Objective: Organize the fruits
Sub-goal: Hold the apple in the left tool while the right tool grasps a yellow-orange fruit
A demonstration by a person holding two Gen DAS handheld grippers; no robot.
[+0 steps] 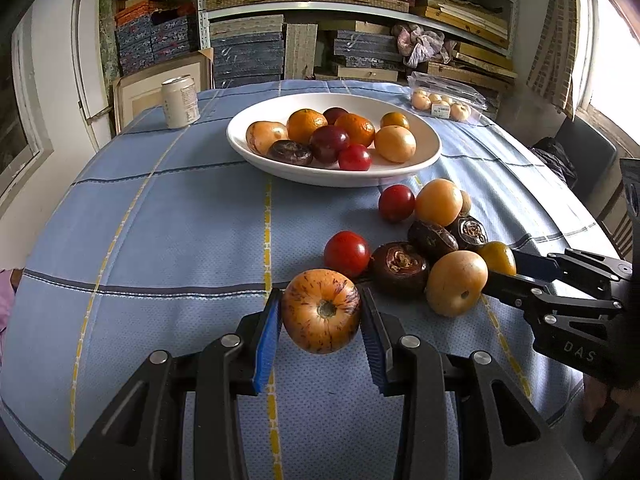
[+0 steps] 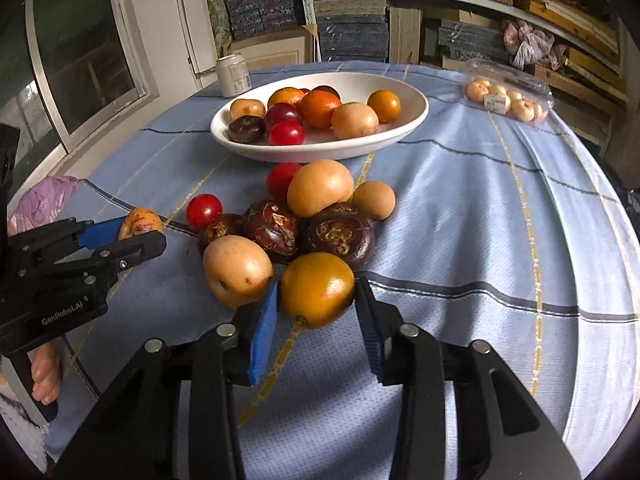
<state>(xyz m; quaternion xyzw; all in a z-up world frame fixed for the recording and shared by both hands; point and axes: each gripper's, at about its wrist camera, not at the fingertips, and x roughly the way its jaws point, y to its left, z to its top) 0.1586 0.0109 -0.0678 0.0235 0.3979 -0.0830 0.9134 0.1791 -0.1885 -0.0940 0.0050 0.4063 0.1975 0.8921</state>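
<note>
My left gripper (image 1: 320,320) is shut on a streaked orange fruit (image 1: 321,311), held just above the blue cloth; it also shows in the right wrist view (image 2: 140,222). My right gripper (image 2: 316,300) is shut on a dark-yellow fruit (image 2: 317,289), at the near edge of a loose pile (image 2: 296,220) of red, tan and dark brown fruits. It shows in the left wrist view (image 1: 497,258) too. A white oval bowl (image 1: 424,152) behind the pile holds several fruits.
A pale drink can (image 1: 180,101) stands at the far left of the table. A clear plastic pack of small pale fruits (image 1: 444,106) lies at the far right. Shelves stacked with boxes stand behind. A purple bag (image 2: 44,200) hangs at the left table edge.
</note>
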